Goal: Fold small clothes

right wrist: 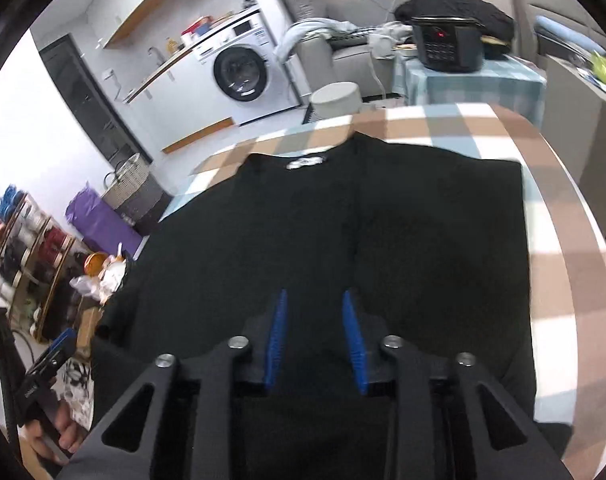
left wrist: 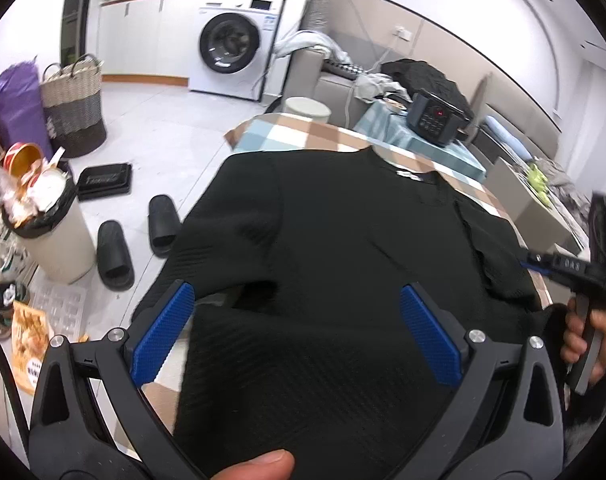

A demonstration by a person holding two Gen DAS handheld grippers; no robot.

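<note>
From each gripper we look forward and down, close over the black ribbed-knit shirt (left wrist: 335, 248) (right wrist: 343, 240); both views share the white front-loading washing machine (left wrist: 233, 46) (right wrist: 243, 74) at upper centre.

Little can be read here. In the left wrist view the right tongs (left wrist: 533, 258) carry small pale characters on their black body, blurred, roughly three marks that cannot be made out. The black shirt (left wrist: 323, 248) has a white neck label (left wrist: 409, 174) whose print is too small to read. The black appliance (left wrist: 437, 118) shows a red lit display, its digits illegible.
</note>
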